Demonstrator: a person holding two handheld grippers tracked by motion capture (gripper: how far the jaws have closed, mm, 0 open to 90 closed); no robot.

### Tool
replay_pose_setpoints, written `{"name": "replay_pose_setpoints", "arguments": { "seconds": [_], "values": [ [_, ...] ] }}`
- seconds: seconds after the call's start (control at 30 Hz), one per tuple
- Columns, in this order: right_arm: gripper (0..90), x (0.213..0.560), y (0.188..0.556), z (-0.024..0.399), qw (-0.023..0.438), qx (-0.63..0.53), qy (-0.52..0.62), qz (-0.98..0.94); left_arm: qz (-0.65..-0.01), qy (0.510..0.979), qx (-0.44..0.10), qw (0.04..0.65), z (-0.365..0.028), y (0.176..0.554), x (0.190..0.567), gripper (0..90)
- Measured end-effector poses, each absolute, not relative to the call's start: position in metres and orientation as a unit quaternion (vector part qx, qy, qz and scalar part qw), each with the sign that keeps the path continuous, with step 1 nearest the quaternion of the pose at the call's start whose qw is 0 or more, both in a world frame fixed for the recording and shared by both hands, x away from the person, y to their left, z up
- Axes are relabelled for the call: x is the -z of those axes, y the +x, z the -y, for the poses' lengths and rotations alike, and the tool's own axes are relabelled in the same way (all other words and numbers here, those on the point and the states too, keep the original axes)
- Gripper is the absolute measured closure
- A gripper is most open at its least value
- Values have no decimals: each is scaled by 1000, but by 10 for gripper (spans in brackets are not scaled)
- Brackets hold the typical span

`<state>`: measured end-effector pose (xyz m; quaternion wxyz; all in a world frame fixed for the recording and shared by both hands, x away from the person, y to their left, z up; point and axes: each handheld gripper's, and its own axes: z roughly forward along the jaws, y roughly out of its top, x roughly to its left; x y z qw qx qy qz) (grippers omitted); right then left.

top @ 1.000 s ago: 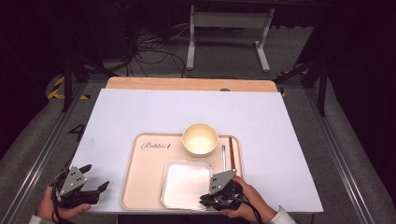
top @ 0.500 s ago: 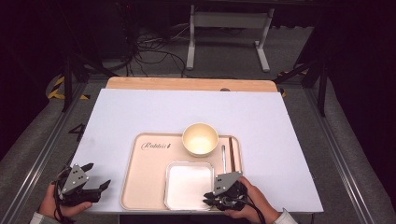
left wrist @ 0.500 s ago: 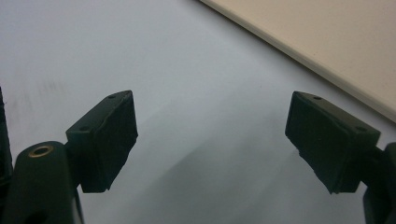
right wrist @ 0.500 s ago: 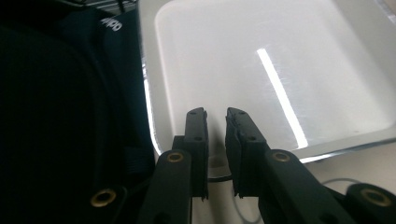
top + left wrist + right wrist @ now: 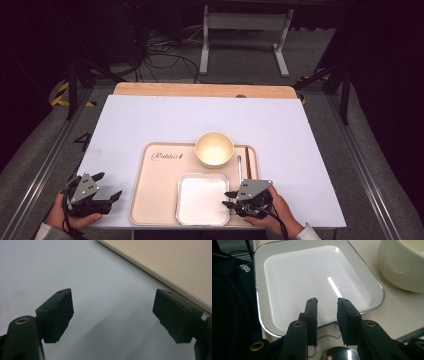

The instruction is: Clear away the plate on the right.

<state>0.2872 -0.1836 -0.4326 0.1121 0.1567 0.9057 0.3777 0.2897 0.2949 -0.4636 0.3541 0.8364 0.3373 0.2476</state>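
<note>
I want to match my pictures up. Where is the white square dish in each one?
High view: white dish at the tray's near edge, below the bowl.
Left gripper view: no dish; a tray corner, upper right.
Right gripper view: dish ahead of the jaws.
Shared landmark: the tray.

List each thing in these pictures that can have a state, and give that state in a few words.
Bowl: upright, empty, on the tray.
White dish: flat, empty, on the tray.
Tray: flat on the table.
Spoon: lying on the tray.
Left gripper: open, empty.
Right gripper: jaws just opening, nothing between them.
</note>
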Motion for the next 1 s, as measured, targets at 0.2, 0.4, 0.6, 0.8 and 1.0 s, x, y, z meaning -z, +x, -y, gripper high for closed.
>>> {"name": "replay_pose_setpoints", "arguments": {
  "seconds": [0.2,0.4,0.6,0.8,1.0],
  "values": [
    [659,425,295,198,160,-385,182,-891,-335,837,-246,356,-293,292,464,179],
    [642,417,304,213,181,-404,206,-873,-335,837,-245,357,-293,292,464,179],
    [587,410,312,230,207,-415,233,-855,-336,837,-245,357,-293,293,464,178],
    [495,406,319,245,230,-417,265,-838,-337,836,-242,359,-292,295,464,179],
    [414,407,324,262,260,-400,298,-827,-336,835,-239,364,-292,297,464,179]
  ]
}}
